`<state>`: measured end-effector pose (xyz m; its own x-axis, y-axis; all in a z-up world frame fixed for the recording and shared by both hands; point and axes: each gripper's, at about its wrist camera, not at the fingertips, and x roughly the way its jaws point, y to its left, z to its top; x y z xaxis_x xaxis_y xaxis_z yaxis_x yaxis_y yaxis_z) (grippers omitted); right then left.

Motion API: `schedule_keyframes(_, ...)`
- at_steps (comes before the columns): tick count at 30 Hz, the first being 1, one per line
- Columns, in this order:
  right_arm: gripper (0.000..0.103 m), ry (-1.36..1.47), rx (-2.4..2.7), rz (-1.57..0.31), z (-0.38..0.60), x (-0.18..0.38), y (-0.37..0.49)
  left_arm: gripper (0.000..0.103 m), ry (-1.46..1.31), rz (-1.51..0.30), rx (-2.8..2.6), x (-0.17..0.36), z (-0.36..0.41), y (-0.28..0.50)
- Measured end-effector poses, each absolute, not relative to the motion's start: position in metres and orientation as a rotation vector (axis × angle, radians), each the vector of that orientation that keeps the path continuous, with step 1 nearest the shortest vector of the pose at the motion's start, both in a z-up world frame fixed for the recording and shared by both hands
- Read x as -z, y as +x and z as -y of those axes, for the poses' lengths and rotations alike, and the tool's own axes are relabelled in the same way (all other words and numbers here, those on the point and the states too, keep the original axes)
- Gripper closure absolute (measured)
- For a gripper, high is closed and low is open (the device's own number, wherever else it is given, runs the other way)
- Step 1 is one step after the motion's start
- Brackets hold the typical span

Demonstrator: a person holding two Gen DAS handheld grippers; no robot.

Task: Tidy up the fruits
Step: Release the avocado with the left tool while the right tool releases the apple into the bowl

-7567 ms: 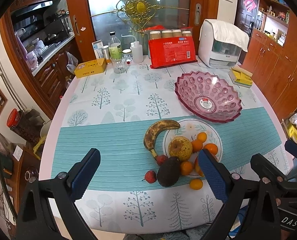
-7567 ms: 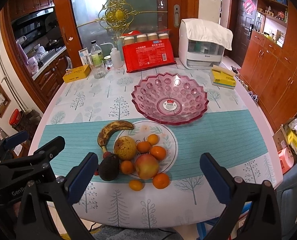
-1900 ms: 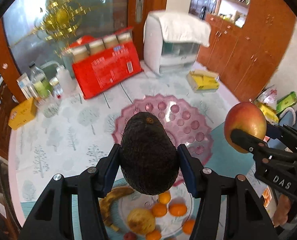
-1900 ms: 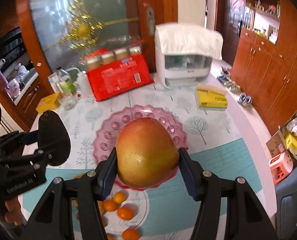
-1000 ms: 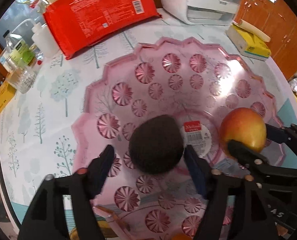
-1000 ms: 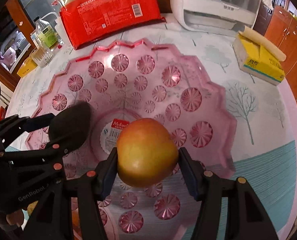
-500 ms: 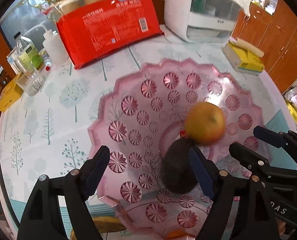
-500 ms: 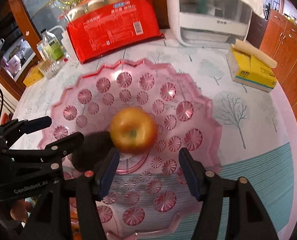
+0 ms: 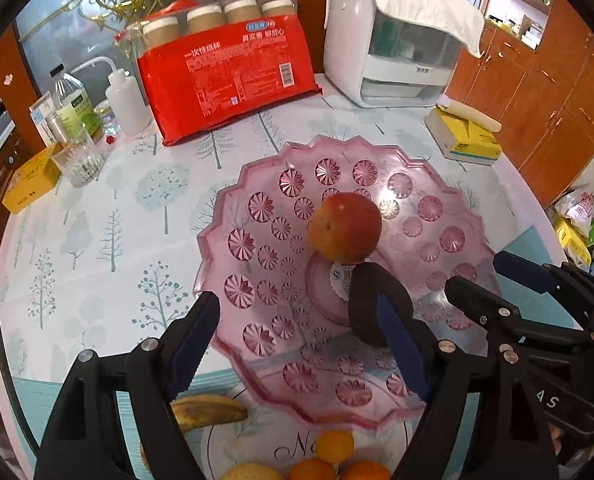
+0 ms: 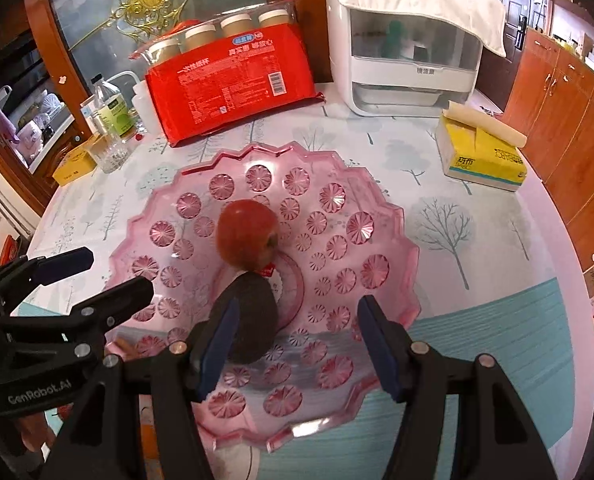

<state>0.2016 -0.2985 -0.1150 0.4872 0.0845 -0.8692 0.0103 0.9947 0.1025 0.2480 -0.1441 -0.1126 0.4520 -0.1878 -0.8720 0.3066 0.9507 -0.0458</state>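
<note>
So far two fruits lie in the scalloped pink glass bowl [image 9: 429, 204], which stands toward the middle of the round table with the tree-print cloth [image 9: 109, 216]: a red-and-yellow apple [image 9: 345, 227] near the bowl's centre and a dark, rough-skinned avocado [image 9: 371, 300] touching it on the near side. The left gripper [image 9: 297, 340] hangs above the near rim of the bowl with its jaws standing wide apart and nothing between the pads; the avocado only shows behind its right finger. The right gripper [image 10: 295, 340] is likewise parted and holds nothing. By the look of it, the task is only begun. On the white printed plate [image 9: 393, 438] at the near edge of the table, a spotted brown banana [image 9: 207, 410], several small orange citrus fruits [image 9: 335, 446] and a yellowish round fruit [image 9: 251, 473] wait to be carried over, and more may lie out of view below.
</note>
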Motion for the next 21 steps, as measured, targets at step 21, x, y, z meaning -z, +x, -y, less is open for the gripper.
schedule_keyframes(21,0.040,0.149,-0.085,-0.985,0.268,0.048,0.137,0.023,0.149,-0.952,0.262,0.052,0.104,0.168)
